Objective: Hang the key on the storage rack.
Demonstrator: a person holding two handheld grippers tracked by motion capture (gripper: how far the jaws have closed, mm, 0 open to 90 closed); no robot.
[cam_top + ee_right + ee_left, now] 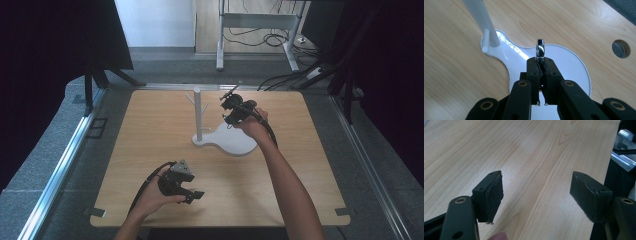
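Note:
A white stand rises mid-table: a tall post (198,112) with short side pegs (485,40) on a flat rounded base (236,141). Above that base (569,65), just right of the post (480,17), my right gripper (230,118) points down. In the right gripper view it (540,61) is shut on a small shiny metal ring (540,48), which sticks out edge-on past the tips. Near the table's front edge, my left gripper (194,195) hovers low over bare wood. Its jaws (536,192) stand wide open with nothing between them.
The light wooden table (150,150) has a round hole (621,48) beyond the stand's base. Metal rails (65,160) run along both sides. A desk frame (260,22) and loose cables (295,75) lie on the floor behind the table.

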